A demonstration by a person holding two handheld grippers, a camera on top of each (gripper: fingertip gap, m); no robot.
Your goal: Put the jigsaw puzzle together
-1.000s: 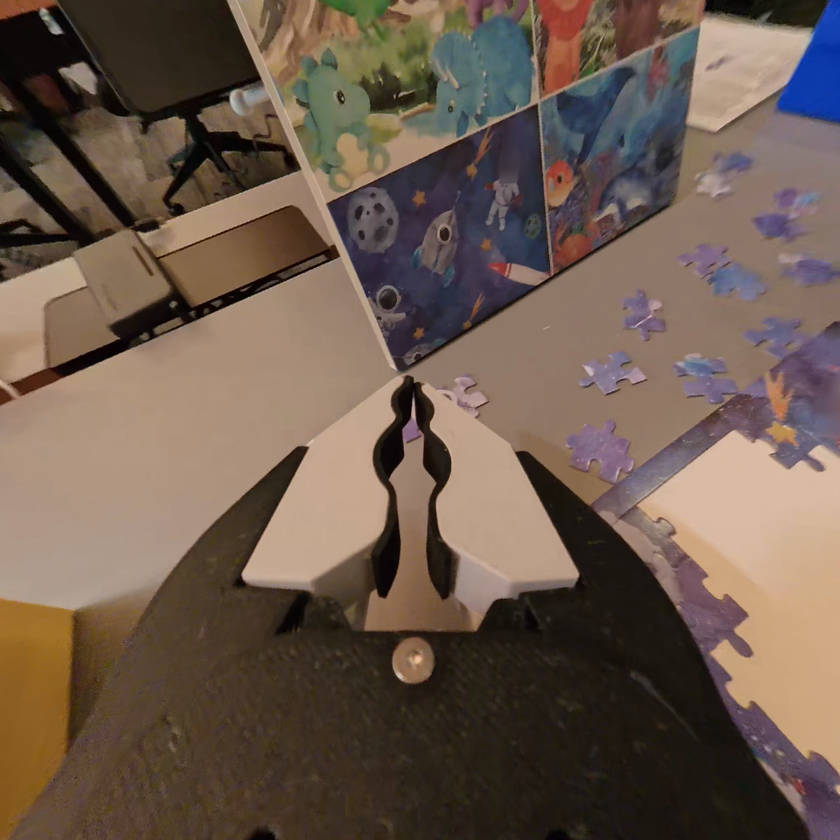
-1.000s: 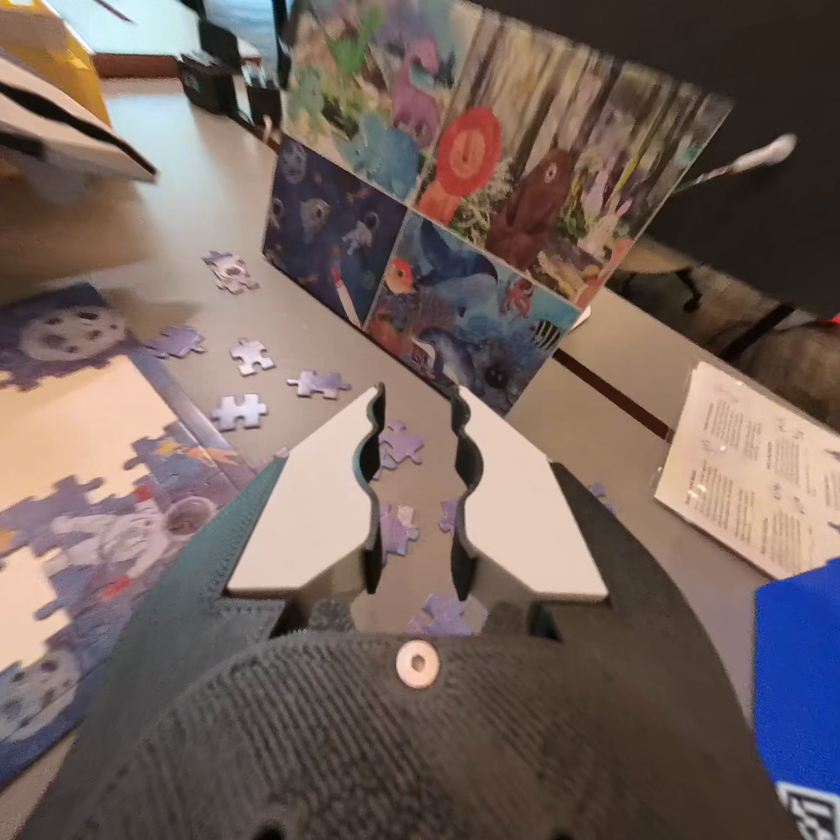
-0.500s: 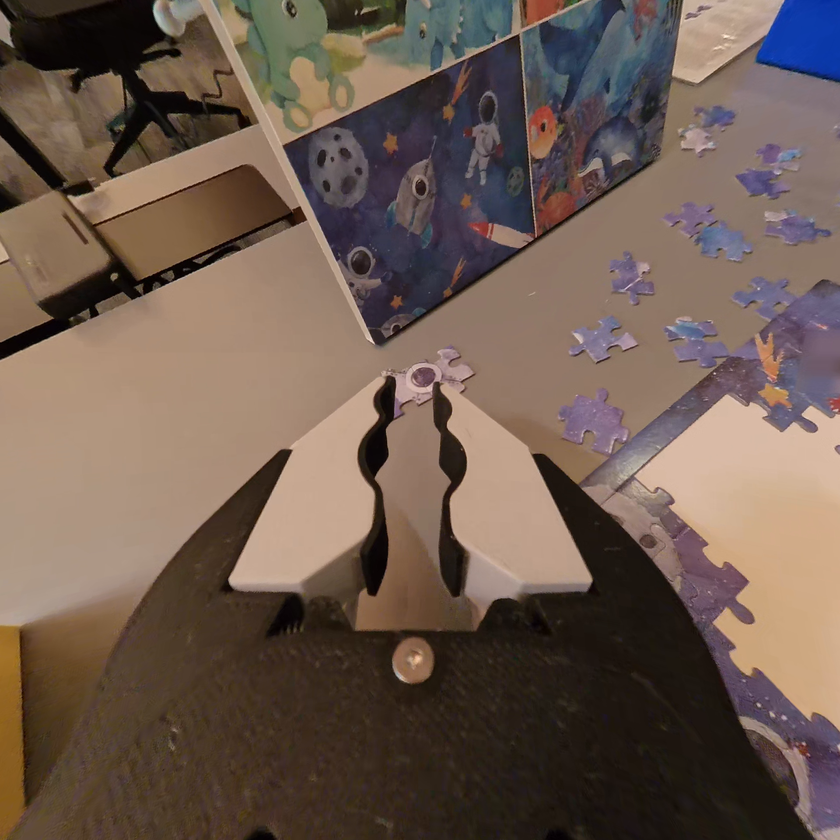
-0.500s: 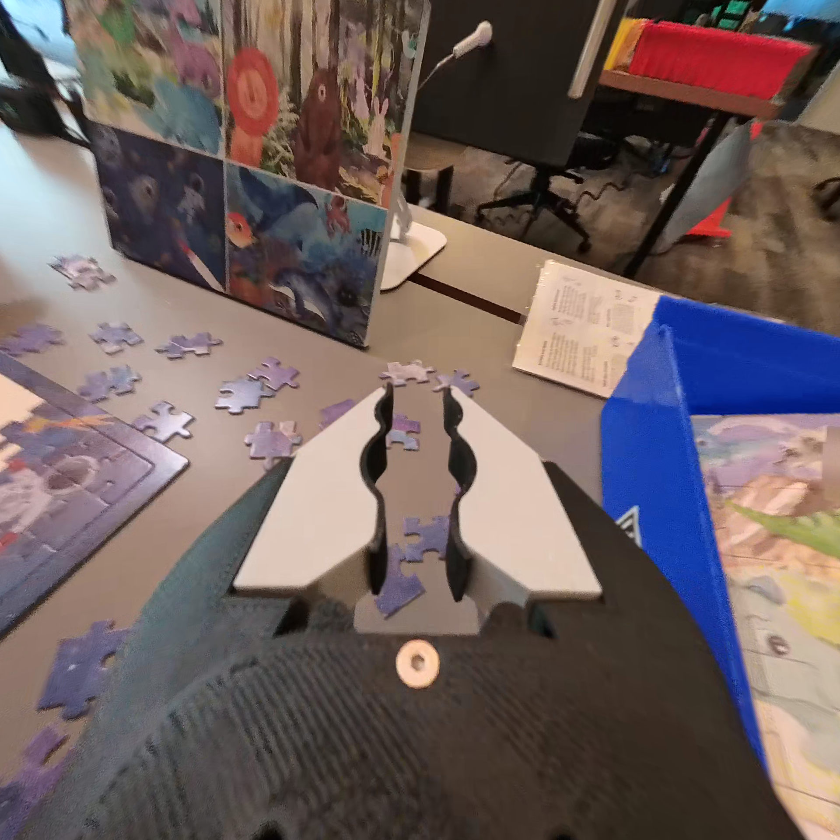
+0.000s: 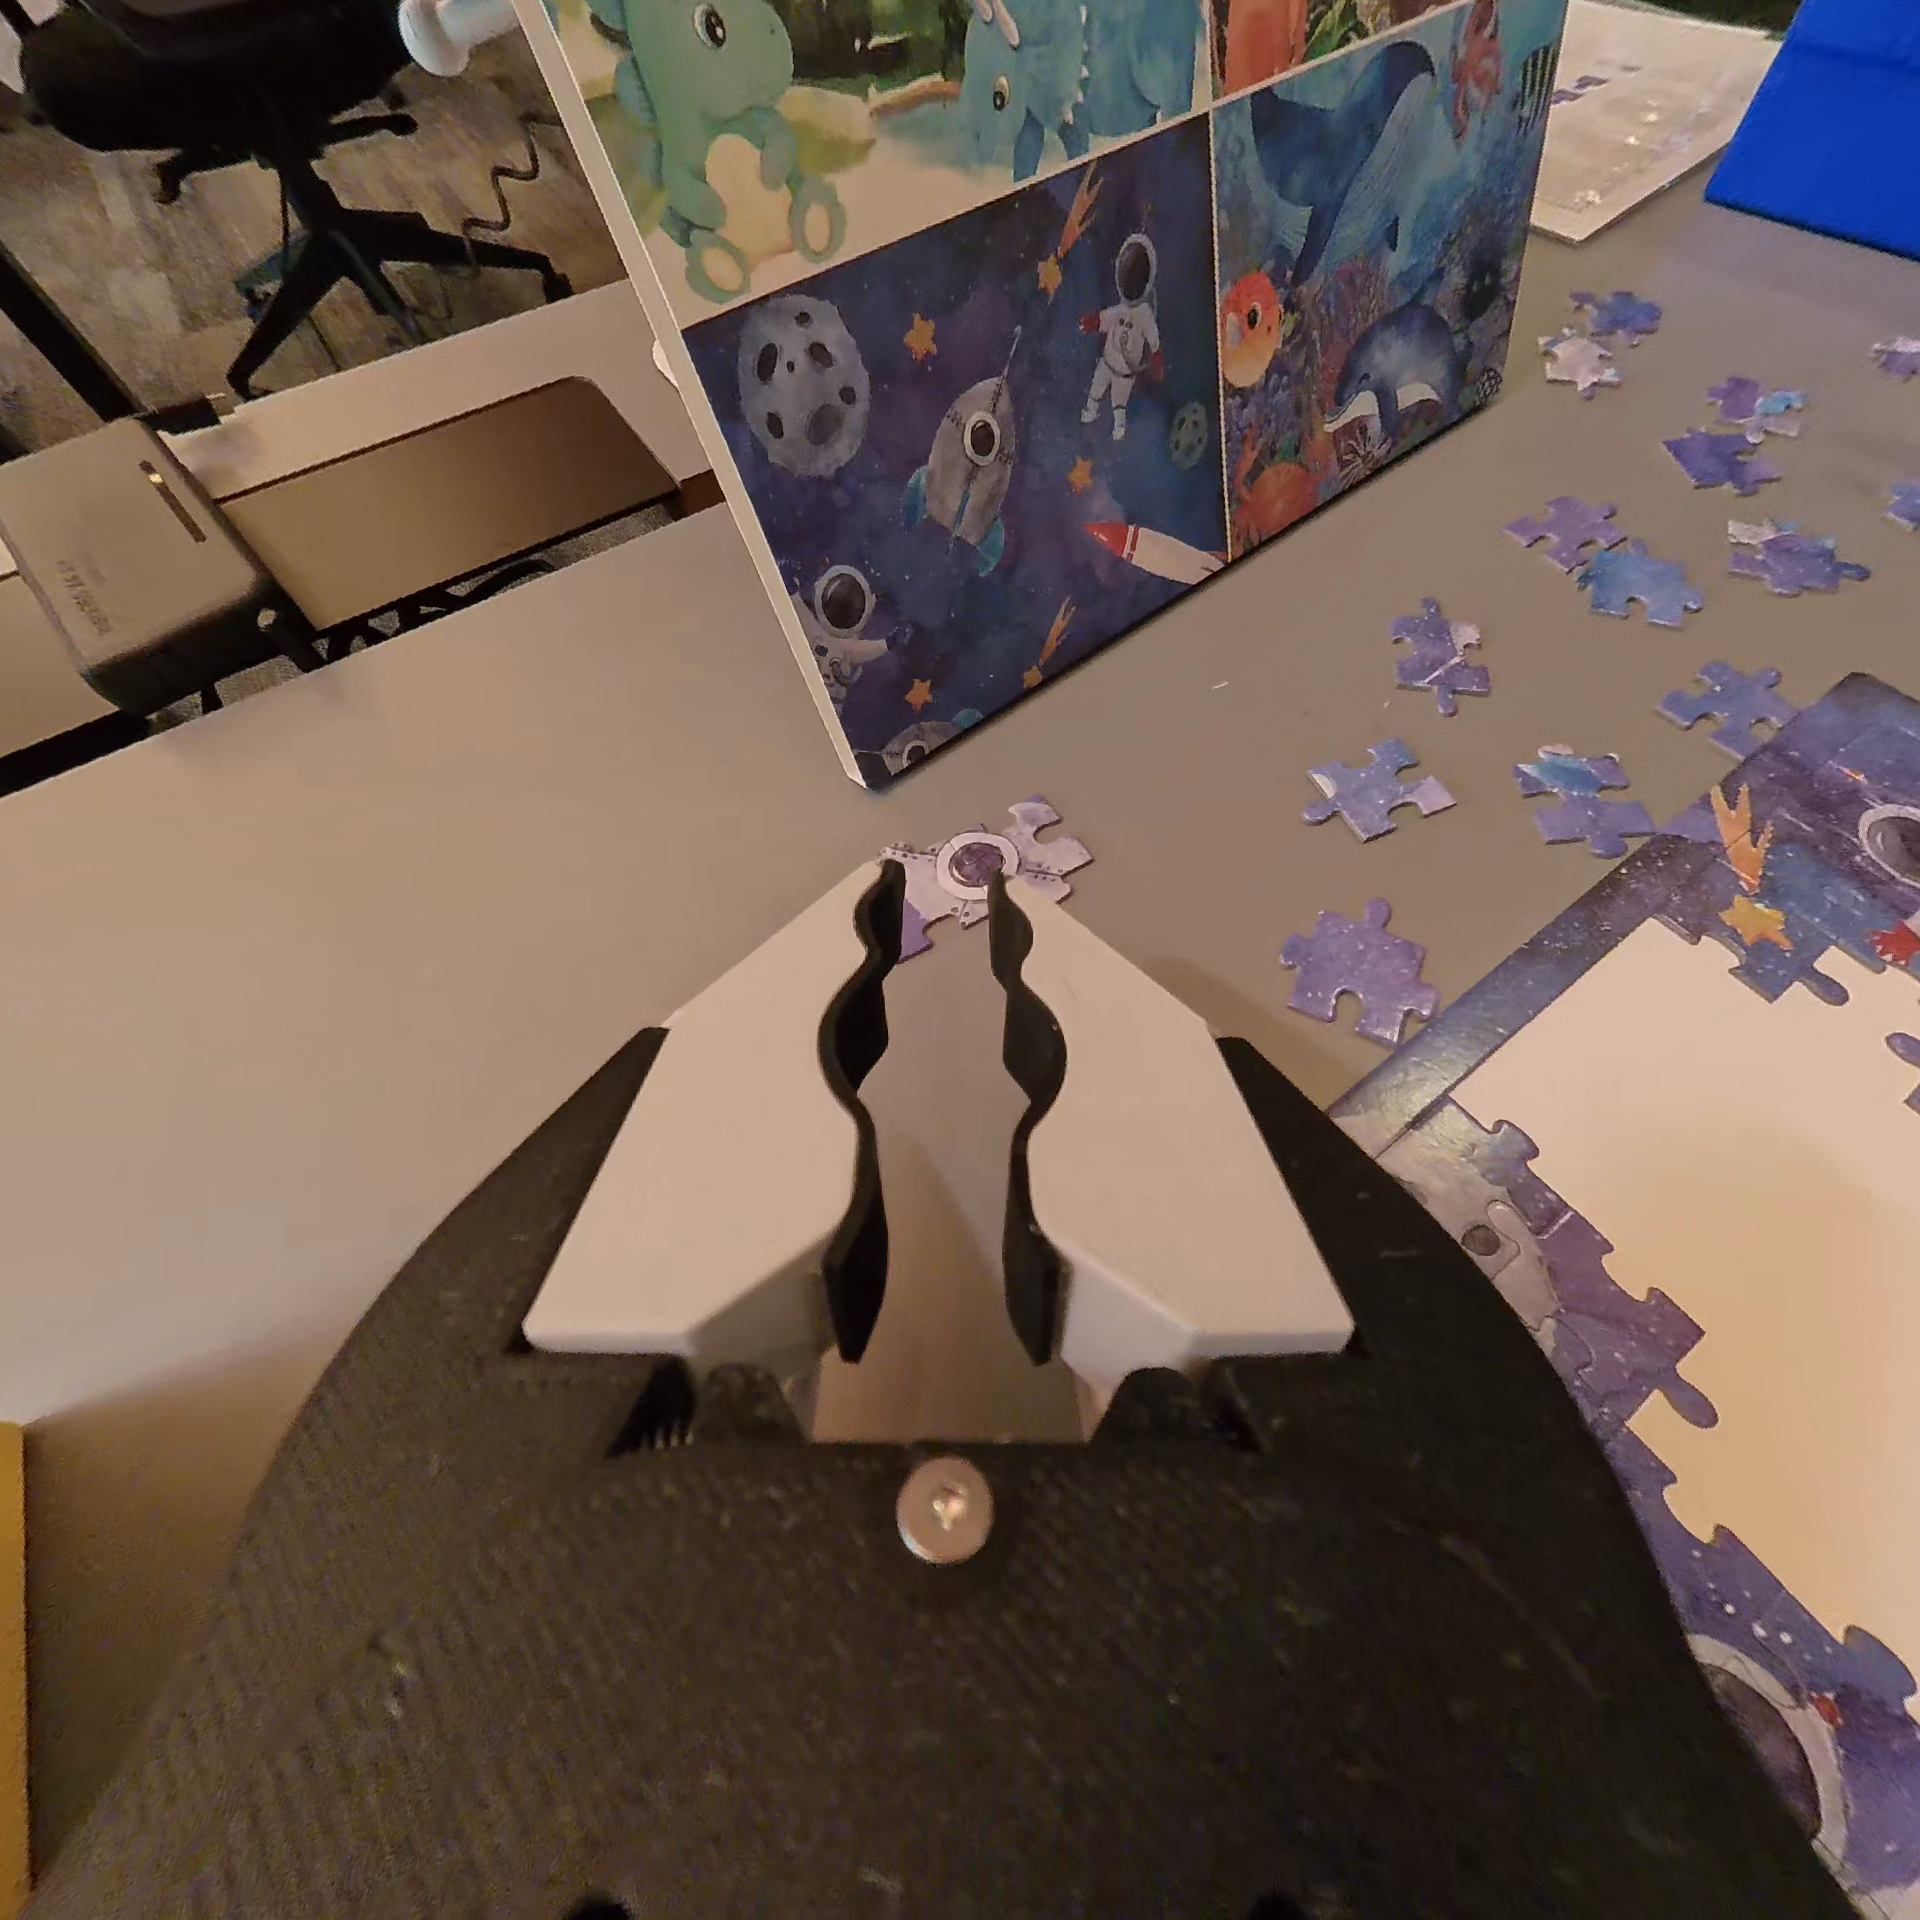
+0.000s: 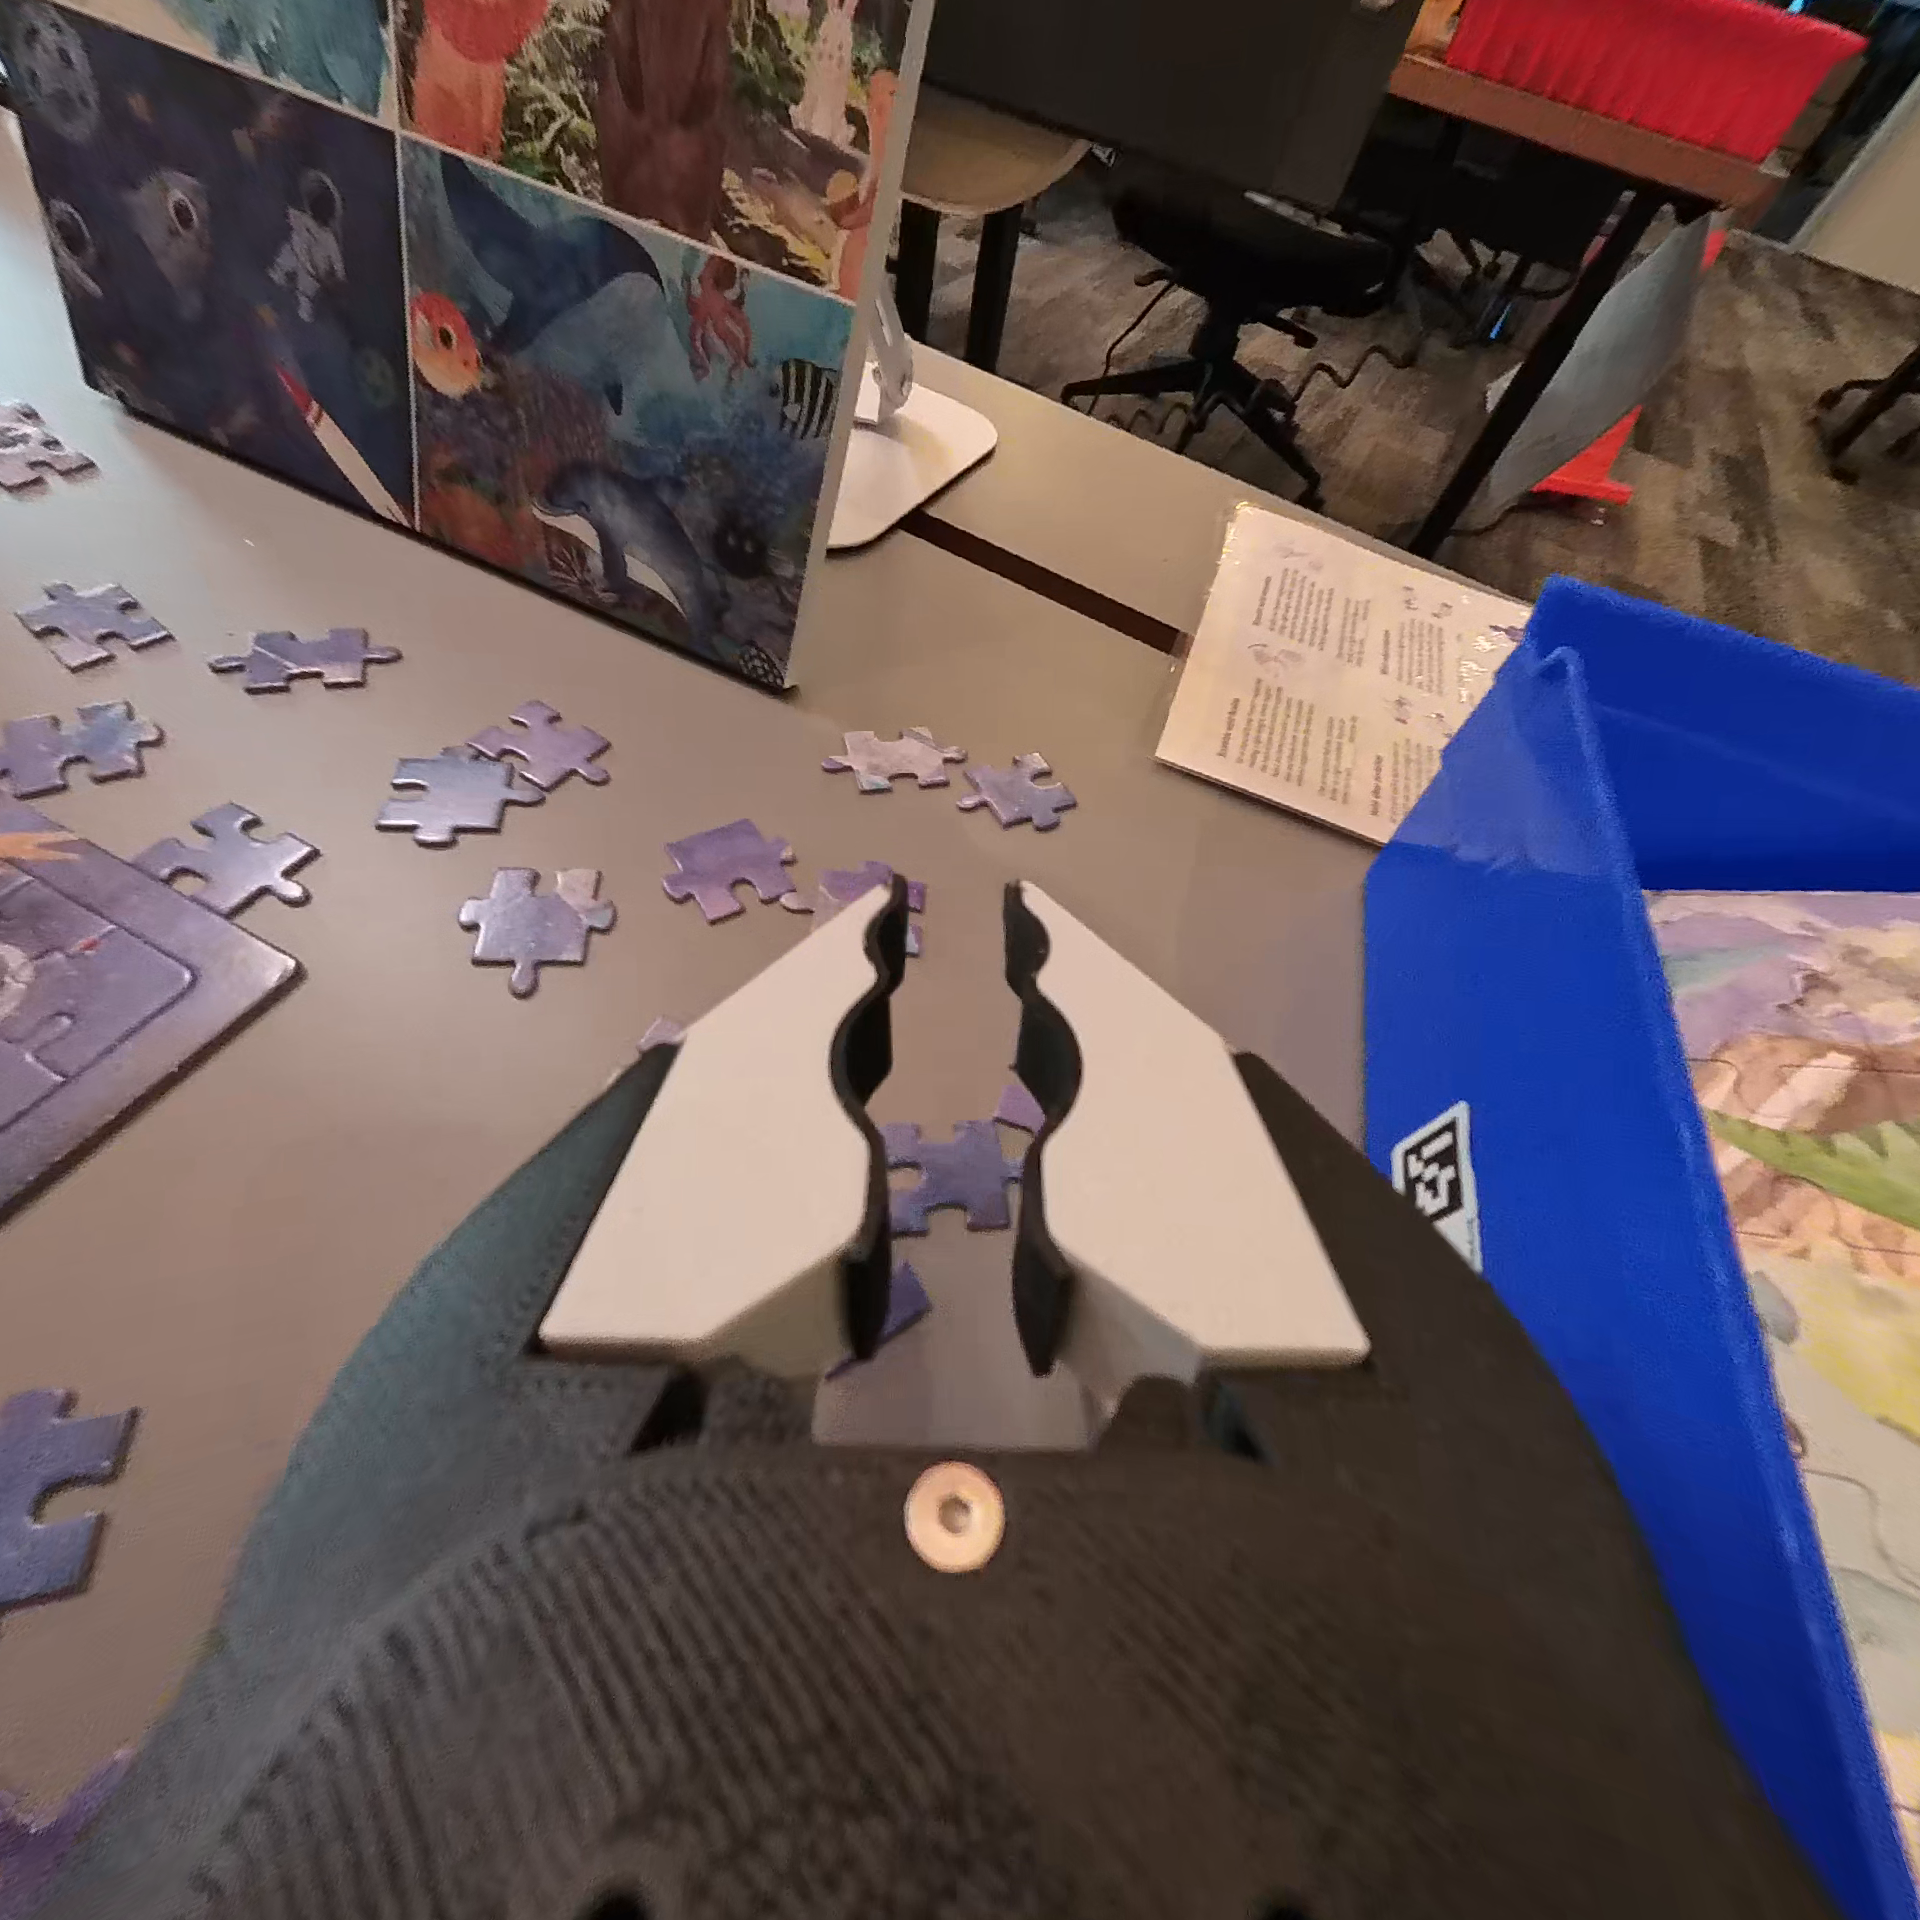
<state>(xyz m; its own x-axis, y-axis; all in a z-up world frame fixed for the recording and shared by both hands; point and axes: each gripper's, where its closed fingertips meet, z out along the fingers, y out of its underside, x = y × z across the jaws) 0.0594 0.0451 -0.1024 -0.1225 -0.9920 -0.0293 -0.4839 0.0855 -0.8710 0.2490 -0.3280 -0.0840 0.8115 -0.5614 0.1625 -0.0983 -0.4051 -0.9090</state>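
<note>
The left gripper (image 5: 940, 899) has its jaws slightly apart with nothing clamped; its tips hover over a pale purple puzzle piece (image 5: 987, 862) with a ringed porthole, lying flat at frame centre just below the picture board (image 5: 1039, 436). To take such a flat piece well, I judge the tips should straddle its edges squarely and low (flat card slips easily).

The right gripper (image 6: 951, 904) is likewise parted and bare, above loose purple pieces (image 6: 951, 1169) on the grey table (image 6: 364, 1091).

Only the right view shows the blue bin (image 6: 1507, 935) at right and the printed sheet (image 6: 1330, 675); only the left shows the part-built puzzle frame (image 5: 1558, 1299) at lower right.
</note>
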